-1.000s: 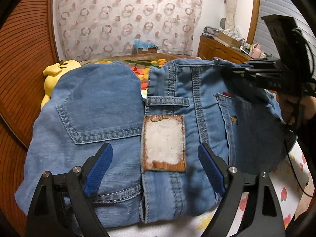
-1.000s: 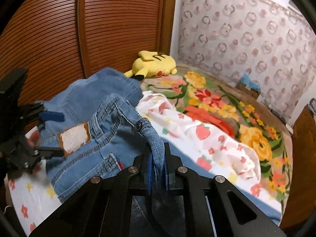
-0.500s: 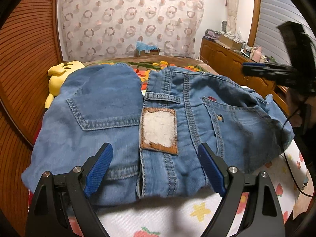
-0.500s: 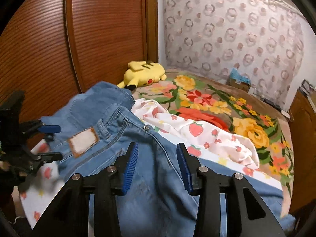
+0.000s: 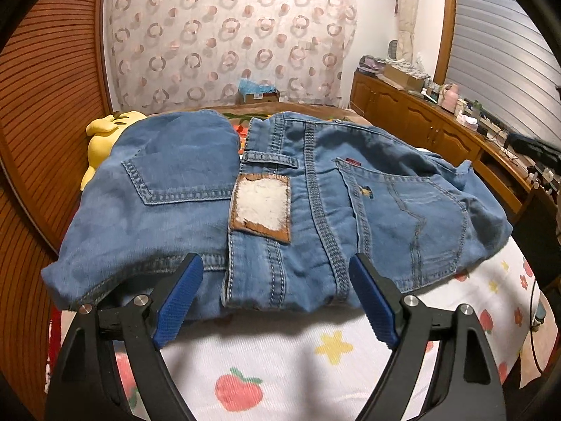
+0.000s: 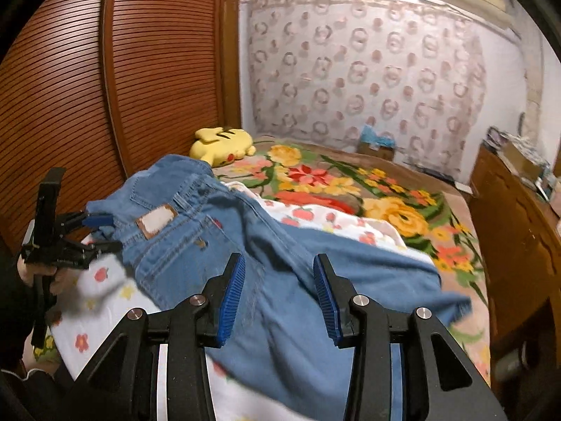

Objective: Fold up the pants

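Warm, dim indoor light; both fisheye views bow straight lines and darken to black corners. The right wrist view is motion-smeared, especially the jeans (image 6: pixel 280 280).

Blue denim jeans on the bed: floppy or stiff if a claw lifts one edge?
The blue denim jeans are probably floppy: they lie draped and wrinkled. Stitched seams and the worn leather waistband patch may stiffen that end. Likely no sliding on the fruit-print sheet.

Yellow plush toy (image 6: pixel 222 144) sits at the far left by the slatted wooden doors (image 6: pixel 105 70). Flowery blanket (image 6: pixel 350 189) covers the bed, cardboard box (image 5: pixel 261 94) far back, wooden dresser (image 5: pixel 420 122) on the right.
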